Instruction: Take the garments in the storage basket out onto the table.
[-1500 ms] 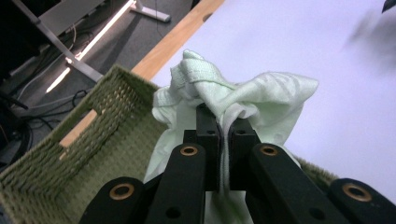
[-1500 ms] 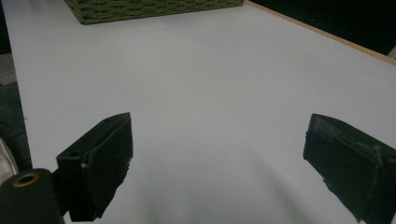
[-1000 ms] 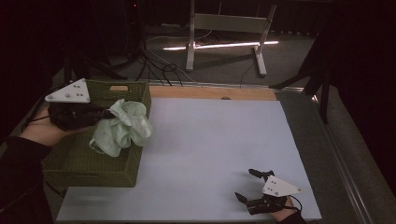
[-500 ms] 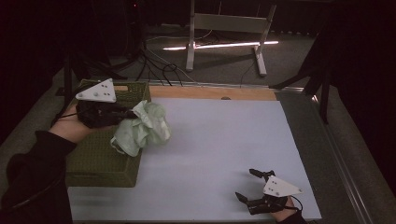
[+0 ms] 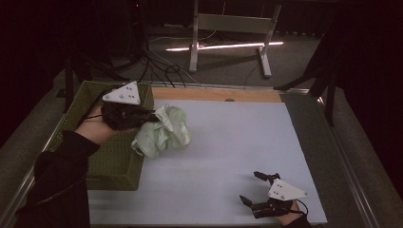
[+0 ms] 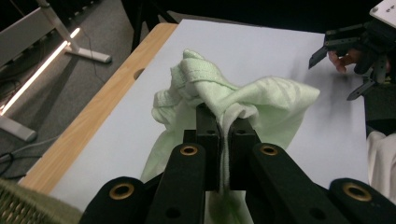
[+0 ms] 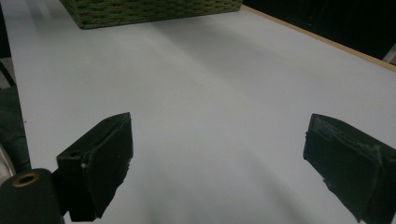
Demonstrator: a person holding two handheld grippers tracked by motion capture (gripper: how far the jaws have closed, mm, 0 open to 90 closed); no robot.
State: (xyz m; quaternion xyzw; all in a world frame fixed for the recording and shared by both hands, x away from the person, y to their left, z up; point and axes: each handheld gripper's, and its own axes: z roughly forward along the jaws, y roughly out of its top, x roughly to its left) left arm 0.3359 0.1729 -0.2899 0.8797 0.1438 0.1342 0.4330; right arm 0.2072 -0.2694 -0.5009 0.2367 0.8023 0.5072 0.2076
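The pale green cloth (image 5: pixel 163 134) has been carried off the basket (image 5: pixel 110 156), clamped in the closed left gripper (image 5: pixel 151 115); its lower folds are hidden in the left gripper view.

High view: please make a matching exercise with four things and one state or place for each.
Things:
1. left gripper
2. right gripper
3. green cloth
4. woven basket

States:
a. stands at the table's left edge
b. jaws wide apart, nothing between them
c. hangs bunched above the white surface
d. clamped on fabric

Pairs: 1-d, 2-b, 3-c, 4-a
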